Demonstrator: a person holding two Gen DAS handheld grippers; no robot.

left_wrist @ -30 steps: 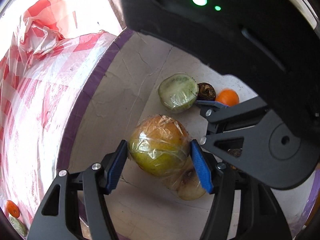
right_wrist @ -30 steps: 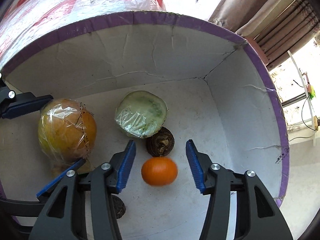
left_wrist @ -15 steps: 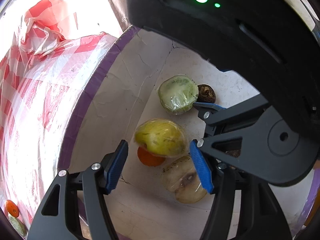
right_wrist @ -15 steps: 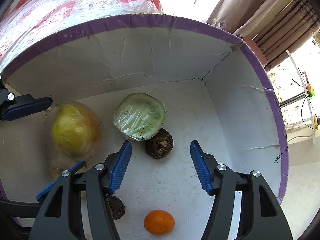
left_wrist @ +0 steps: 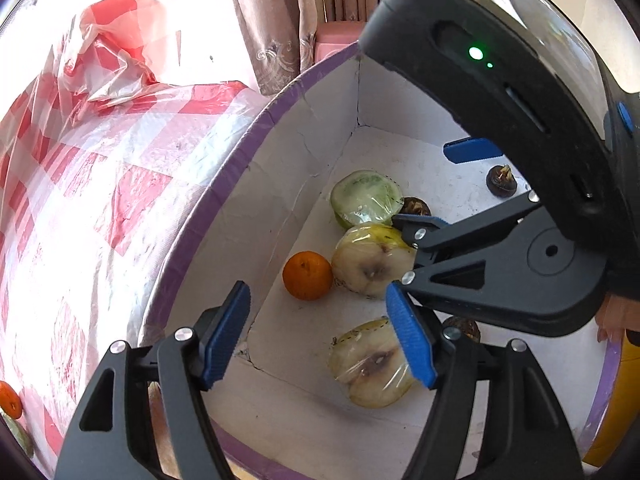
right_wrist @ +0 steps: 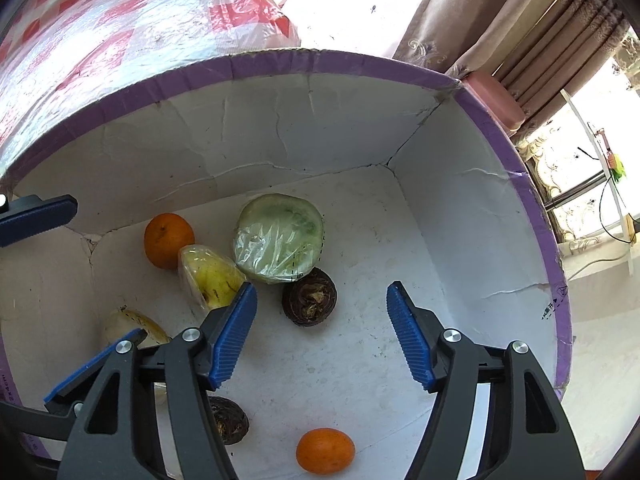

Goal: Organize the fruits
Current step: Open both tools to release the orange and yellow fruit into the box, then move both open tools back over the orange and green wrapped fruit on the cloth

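A purple-rimmed white box (left_wrist: 224,184) (right_wrist: 280,64) holds the fruit. Inside lie a wrapped green melon half (left_wrist: 366,196) (right_wrist: 280,248), a wrapped yellow fruit half (left_wrist: 372,260) (right_wrist: 210,274), a second wrapped half (left_wrist: 374,364) (right_wrist: 132,326), an orange (left_wrist: 307,275) (right_wrist: 168,240), a smaller orange (right_wrist: 325,450) and dark brown round fruits (right_wrist: 309,296) (right_wrist: 228,420) (left_wrist: 501,180). My left gripper (left_wrist: 320,336) is open and empty above the box's near corner. My right gripper (right_wrist: 322,336) is open and empty above the box floor, and shows in the left wrist view (left_wrist: 452,184).
The box stands on a red-and-white checked cloth under clear plastic (left_wrist: 80,168) (right_wrist: 100,40). Curtains (left_wrist: 280,20) (right_wrist: 520,32) and a window (right_wrist: 592,152) lie beyond. An orange piece (left_wrist: 9,400) lies on the cloth at the far left edge.
My left gripper opened and let go of the wrapped yellow fruit, which now lies in the box. My right gripper released the small orange. Both grippers have risen.
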